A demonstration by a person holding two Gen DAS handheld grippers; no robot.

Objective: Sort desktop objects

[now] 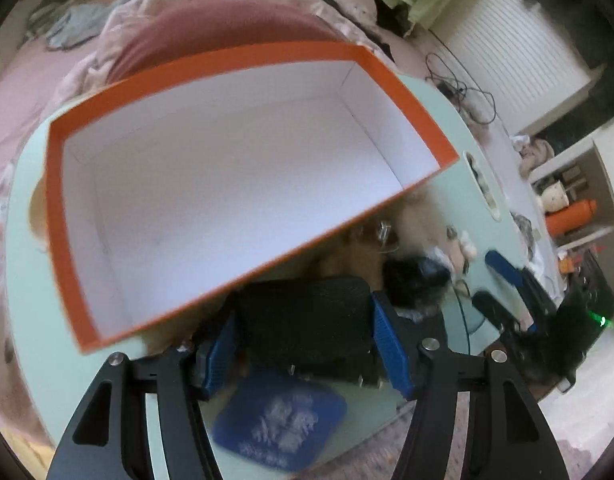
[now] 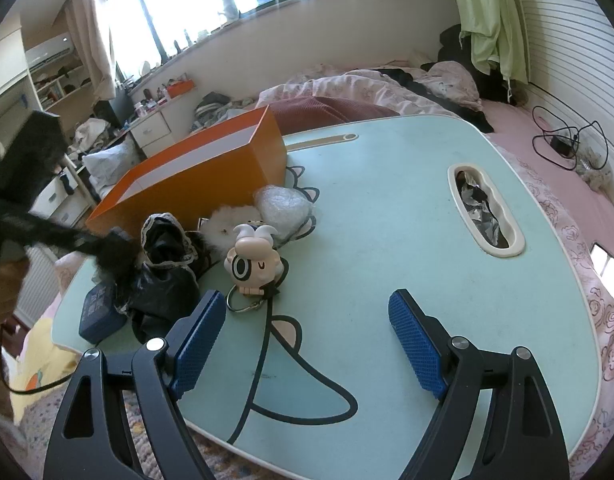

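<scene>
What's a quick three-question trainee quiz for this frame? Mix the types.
1. True or false: the orange box already holds sorted items.
2. What sits between the pads of the left tool? A) black mesh item B) a mug C) a pen
3. Fill in: the ___ tool is open with nothing between its pads.

Key: 1 false, its white inside is bare. 2 A. 3 right tool.
</scene>
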